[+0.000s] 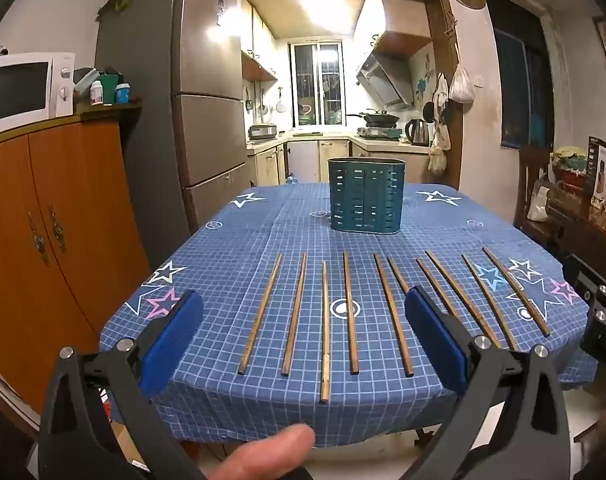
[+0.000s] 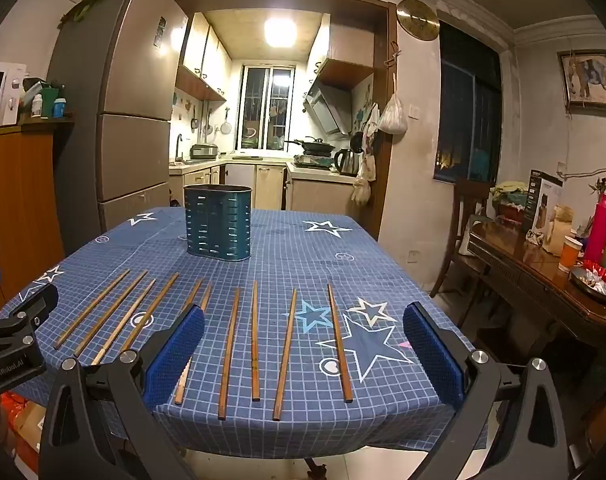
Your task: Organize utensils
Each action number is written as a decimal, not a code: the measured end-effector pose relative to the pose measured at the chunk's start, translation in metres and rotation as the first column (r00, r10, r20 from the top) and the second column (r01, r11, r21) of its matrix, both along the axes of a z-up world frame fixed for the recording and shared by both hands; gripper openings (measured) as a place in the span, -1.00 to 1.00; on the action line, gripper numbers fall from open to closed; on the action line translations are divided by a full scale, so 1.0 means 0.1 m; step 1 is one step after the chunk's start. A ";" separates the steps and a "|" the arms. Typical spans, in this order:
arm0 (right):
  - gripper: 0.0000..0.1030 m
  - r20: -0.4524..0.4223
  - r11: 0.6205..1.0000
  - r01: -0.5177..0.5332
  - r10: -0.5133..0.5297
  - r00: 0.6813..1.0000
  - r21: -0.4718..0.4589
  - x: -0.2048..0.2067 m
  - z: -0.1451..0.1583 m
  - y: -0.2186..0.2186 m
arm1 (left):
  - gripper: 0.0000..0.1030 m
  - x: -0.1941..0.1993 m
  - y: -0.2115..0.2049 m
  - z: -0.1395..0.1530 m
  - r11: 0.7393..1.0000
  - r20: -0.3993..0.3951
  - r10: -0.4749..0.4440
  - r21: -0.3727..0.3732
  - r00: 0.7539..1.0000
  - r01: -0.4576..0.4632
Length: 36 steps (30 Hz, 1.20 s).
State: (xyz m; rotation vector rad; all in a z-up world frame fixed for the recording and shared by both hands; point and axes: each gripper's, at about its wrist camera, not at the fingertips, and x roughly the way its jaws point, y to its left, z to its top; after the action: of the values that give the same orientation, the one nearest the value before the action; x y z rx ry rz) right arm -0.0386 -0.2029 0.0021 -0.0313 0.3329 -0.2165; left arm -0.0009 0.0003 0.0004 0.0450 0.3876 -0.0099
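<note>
Across the near half of the tablecloth lie ten chopsticks, well short of the slotted holder. We judge them light, stiff, slippery; pinch mid-shaft. Left gripper and right gripper gape wide, empty.

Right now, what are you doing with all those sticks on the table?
A person holds a gripper in each hand, getting ready to tidy up. The left gripper and right gripper are both open and hold nothing. Ten wooden chopsticks lie in a row on the blue tablecloth. The green utensil holder stands behind them, with no chopsticks showing.
</note>
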 end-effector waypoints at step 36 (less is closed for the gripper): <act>0.94 -0.040 1.000 0.004 -0.004 0.999 0.001 0.09 -0.12 -0.04 | 0.89 0.05 -0.13 -0.09 0.997 -0.036 0.015 0.071 0.999 -0.012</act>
State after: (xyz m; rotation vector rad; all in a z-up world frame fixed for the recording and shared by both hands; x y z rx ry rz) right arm -0.0300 -0.2072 -0.0097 -0.0342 0.3727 -0.2198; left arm 0.0046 -0.0125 -0.0086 0.1124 0.4247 0.0163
